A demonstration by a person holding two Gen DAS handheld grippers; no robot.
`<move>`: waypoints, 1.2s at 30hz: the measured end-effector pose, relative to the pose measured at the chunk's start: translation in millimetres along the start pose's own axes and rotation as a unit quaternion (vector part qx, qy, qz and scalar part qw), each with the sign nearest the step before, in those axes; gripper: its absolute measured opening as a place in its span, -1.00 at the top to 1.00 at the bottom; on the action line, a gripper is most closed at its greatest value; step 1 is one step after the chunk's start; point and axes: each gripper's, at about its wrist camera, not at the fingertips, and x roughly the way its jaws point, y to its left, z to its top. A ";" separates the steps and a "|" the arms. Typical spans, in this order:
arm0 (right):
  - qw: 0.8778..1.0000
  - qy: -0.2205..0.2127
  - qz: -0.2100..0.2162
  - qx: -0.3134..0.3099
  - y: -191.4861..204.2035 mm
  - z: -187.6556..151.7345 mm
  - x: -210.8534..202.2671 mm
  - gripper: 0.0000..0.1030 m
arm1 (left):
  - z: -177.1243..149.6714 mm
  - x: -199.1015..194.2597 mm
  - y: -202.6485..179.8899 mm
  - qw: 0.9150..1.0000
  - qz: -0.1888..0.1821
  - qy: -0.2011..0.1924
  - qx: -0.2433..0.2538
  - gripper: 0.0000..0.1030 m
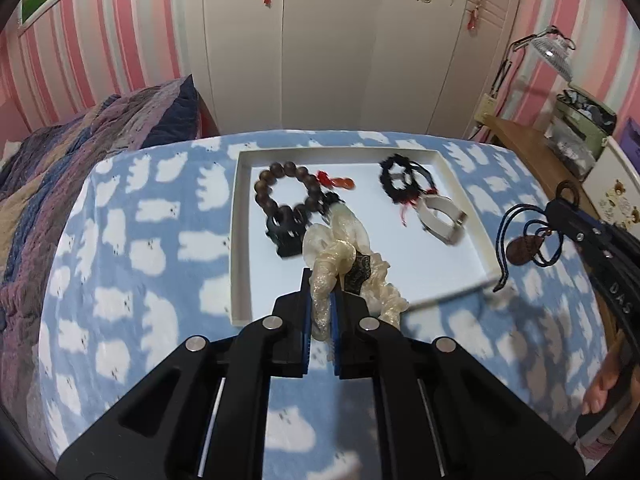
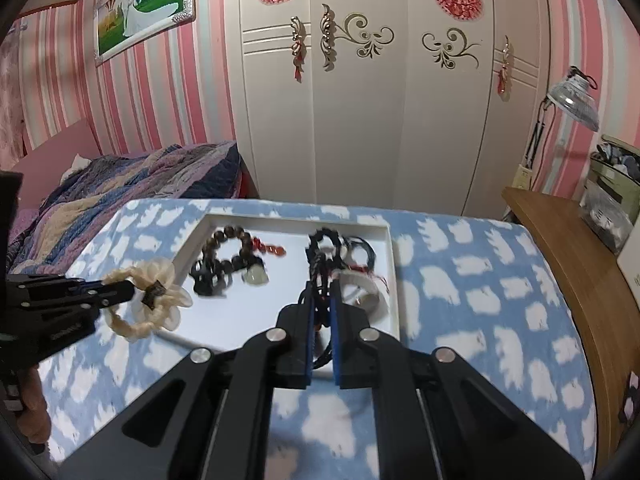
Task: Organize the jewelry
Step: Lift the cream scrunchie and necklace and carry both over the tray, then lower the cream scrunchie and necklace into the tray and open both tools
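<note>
A white tray (image 1: pixel 240 240) lies on the blue cloud-print blanket and also shows in the right wrist view (image 2: pixel 394 280). In it lie a brown bead bracelet (image 1: pixel 280 192), a black comb clip (image 1: pixel 286 232), a red charm (image 1: pixel 340 182), a black bracelet (image 1: pixel 398 180) and a white bangle (image 1: pixel 440 216). My left gripper (image 1: pixel 322 280) is shut on a cream organza scrunchie (image 1: pixel 340 256) above the tray's near edge; the scrunchie also shows in the right wrist view (image 2: pixel 160 296). My right gripper (image 2: pixel 322 288) is shut on a dark cord necklace (image 2: pixel 320 276) with a brown pendant (image 1: pixel 524 250), held over the tray's right side.
The blanket (image 1: pixel 160 280) covers the work surface. A striped quilt on a bed (image 1: pixel 60 168) lies to the left. A wooden desk (image 2: pixel 568 264) with boxes and a lamp (image 2: pixel 572 100) stands to the right. White wardrobe doors (image 2: pixel 360 120) stand behind.
</note>
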 end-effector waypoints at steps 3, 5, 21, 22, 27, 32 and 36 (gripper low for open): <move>1.000 0.008 -0.001 -0.002 5.2 5.8 19.9 0.88 | 5.7 17.0 6.6 1.000 0.007 0.009 -0.001 0.90; 1.000 0.021 0.001 0.005 6.5 3.6 38.2 0.88 | 7.6 31.9 12.4 1.000 0.005 0.022 -0.010 0.90; 0.995 0.093 -0.022 0.041 -5.2 -37.9 130.8 0.88 | -14.0 117.8 13.1 0.997 0.028 0.067 -0.013 0.90; 0.994 0.096 -0.025 0.042 -6.5 -41.0 131.9 0.88 | -15.2 120.0 12.9 0.997 0.030 0.069 -0.012 0.90; 0.992 0.117 -0.040 0.034 -4.9 -54.6 137.6 0.88 | -21.6 130.4 11.9 0.997 0.038 0.071 -0.010 0.89; 0.990 0.126 -0.051 0.035 -2.4 -62.2 147.2 0.87 | -22.0 137.5 12.9 0.996 0.049 0.070 -0.013 0.87; 0.989 0.129 -0.052 0.047 -3.0 -59.7 150.5 0.87 | -21.2 138.2 12.1 0.996 0.057 0.064 -0.017 0.86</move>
